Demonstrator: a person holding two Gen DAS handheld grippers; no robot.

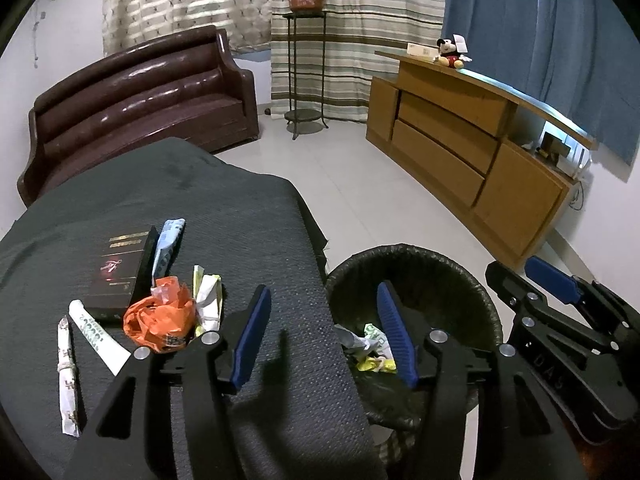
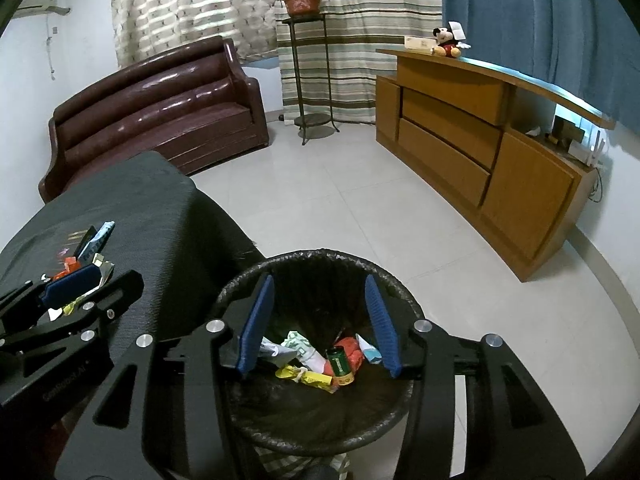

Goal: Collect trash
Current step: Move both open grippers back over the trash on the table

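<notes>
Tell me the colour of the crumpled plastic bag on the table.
Orange, with some dark print; the crumpled plastic bag shows best in the left wrist view.

Left of the left tongs, one black box [image 1: 120, 272], one orange bag [image 1: 160, 316] and two white tubes [image 1: 98, 336] are counted; between the right tongs, one bin [image 2: 404, 300] holding one green can [image 2: 339, 366].

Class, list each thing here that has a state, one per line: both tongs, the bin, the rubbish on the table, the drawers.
Left tongs: open, empty.
Right tongs: open, empty, over the bin.
Bin: lined, partly filled with wrappers.
Orange bag: crumpled, on the table.
White tube: lying flat on the table.
Drawers: pulled slightly out.
</notes>
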